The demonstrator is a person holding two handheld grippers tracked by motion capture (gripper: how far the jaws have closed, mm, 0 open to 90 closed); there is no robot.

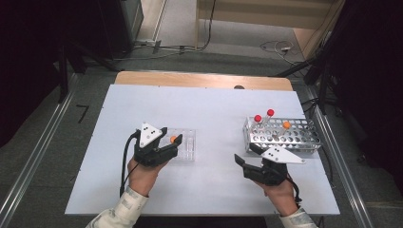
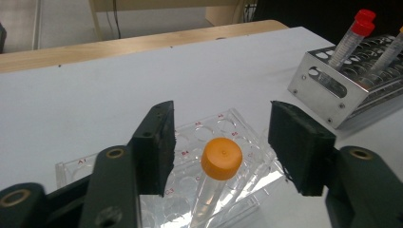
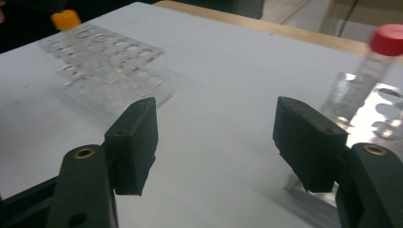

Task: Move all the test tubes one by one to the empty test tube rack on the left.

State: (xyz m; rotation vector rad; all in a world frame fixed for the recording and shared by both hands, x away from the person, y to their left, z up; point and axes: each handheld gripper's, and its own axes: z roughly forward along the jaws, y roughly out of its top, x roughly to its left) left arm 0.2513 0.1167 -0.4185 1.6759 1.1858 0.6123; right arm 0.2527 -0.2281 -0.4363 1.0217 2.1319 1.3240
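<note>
**Orange-capped tube standing in the clear rack, left jaws spread around it**

From where I stand, the left gripper (image 1: 167, 144) sits at the near-left part of the white table (image 1: 209, 107), its jaws wide apart with the orange-capped tube (image 2: 219, 164) between them, neither pad touching the cap. The tube stands in the clear plastic rack (image 1: 186, 145) (its wells carry small red labels), near the rack's left end in the high view.

The right gripper (image 1: 245, 157) hovers over bare table further right, jaws likewise spread and holding nothing. Just beyond it stands the metal rack (image 1: 285, 137), a perforated steel tray near the table's right edge. Two red-capped tubes (image 1: 263, 115) lean together at its back left, and another orange-capped one (image 1: 286, 125) stands a few holes to their right. The two racks are well apart, with open white surface between them.
</note>
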